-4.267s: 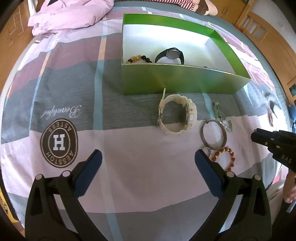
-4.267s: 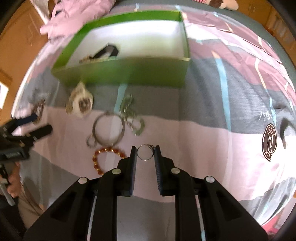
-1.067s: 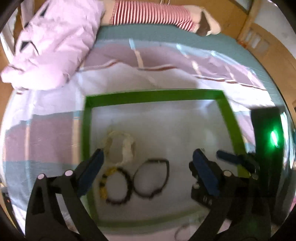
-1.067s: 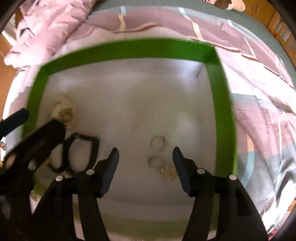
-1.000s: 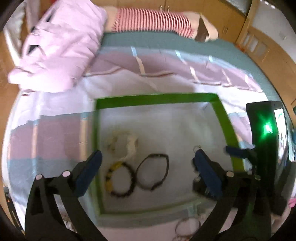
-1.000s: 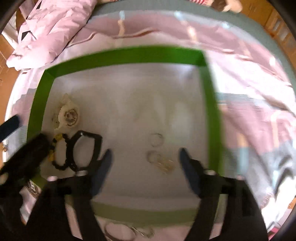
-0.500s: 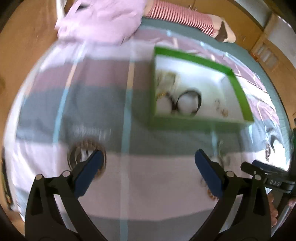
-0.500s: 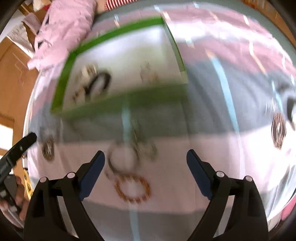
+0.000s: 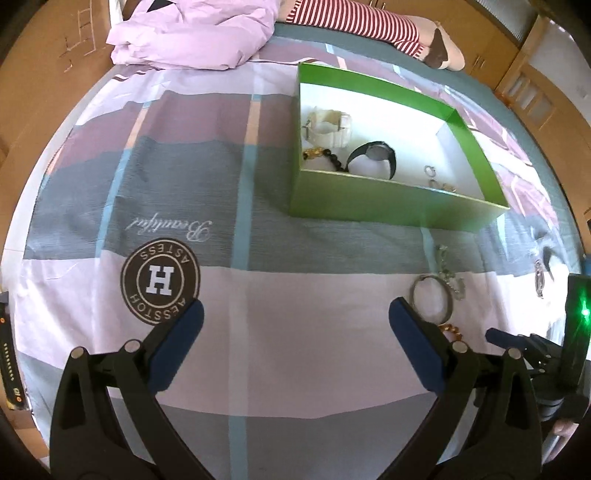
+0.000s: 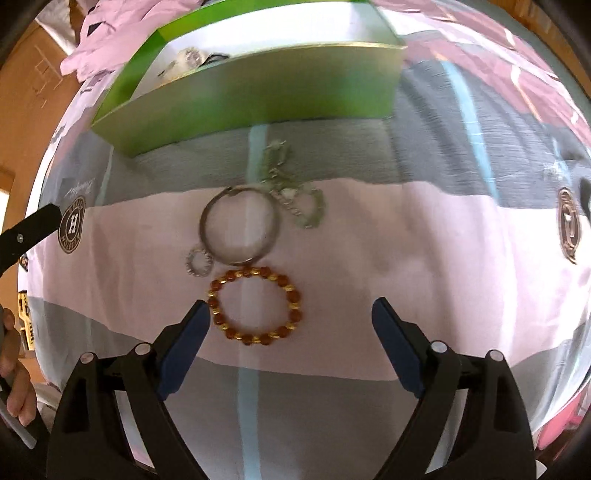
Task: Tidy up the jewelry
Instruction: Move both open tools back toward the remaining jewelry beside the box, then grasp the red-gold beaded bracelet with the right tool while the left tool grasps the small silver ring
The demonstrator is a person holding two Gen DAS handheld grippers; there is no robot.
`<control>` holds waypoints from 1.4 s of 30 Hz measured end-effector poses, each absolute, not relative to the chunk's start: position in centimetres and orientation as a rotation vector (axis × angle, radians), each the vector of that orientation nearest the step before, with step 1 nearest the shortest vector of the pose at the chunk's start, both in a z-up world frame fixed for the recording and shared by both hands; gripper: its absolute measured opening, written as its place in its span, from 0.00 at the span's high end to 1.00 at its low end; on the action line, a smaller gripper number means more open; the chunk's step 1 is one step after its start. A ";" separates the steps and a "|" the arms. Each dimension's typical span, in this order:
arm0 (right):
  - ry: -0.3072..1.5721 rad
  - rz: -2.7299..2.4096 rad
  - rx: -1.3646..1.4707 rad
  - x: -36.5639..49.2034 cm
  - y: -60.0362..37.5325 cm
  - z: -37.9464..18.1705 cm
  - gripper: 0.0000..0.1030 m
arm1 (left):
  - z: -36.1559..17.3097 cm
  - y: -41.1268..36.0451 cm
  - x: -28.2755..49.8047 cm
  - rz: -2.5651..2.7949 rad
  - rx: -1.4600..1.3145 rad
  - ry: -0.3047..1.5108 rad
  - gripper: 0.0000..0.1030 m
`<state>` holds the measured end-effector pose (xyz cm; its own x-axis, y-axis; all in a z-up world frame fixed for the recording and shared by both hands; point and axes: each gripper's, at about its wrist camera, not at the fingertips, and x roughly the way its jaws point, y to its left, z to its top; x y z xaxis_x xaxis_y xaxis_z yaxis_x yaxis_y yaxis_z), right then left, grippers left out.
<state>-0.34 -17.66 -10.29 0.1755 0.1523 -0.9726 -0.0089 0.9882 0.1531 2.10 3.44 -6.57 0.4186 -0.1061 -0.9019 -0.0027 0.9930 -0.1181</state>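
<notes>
A green box (image 9: pixel 388 201) stands on the bedspread and holds a white watch (image 9: pixel 327 127), a black watch (image 9: pixel 373 157), a dark bead bracelet (image 9: pixel 321 155) and small rings (image 9: pixel 430 171). In the right wrist view the box (image 10: pixel 258 96) is at the top. In front of it lie a silver bangle (image 10: pixel 238 225), a small sparkly ring (image 10: pixel 198 261), a silver chain (image 10: pixel 295 192) and an amber bead bracelet (image 10: pixel 255 304). My right gripper (image 10: pixel 291 332) is open, low over the bead bracelet. My left gripper (image 9: pixel 295 339) is open and empty over bare bedspread.
A pink duvet (image 9: pixel 192 33) and a striped cushion (image 9: pixel 354 22) lie at the bed's far end. Round logo prints (image 9: pixel 160 280) mark the bedspread. Wooden furniture (image 9: pixel 532 85) stands at the right.
Both grippers have pulled back from over the box to the near side of the bed. The right gripper, which held a small ring earlier, is now open over the bead bracelet.
</notes>
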 end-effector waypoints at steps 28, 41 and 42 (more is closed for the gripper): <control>1.345 -0.034 0.177 -0.8 -22.4 -7.9 0.93 | -8.7 -0.2 1.7 -0.194 -0.037 1.178 0.02; 1.320 -0.042 0.194 -2.0 -24.7 -7.2 0.93 | -11.8 -8.2 3.4 -0.418 0.111 1.306 0.11; 1.325 -0.041 0.200 -1.6 -24.5 -7.6 0.93 | -12.4 -8.7 3.4 -0.449 0.119 1.327 0.11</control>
<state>-1.61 -24.48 -7.59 0.2450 0.0845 -0.9658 0.1436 0.9820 0.1224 3.44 -8.73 -12.43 0.1699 -0.2477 -0.9538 0.3817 0.9089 -0.1681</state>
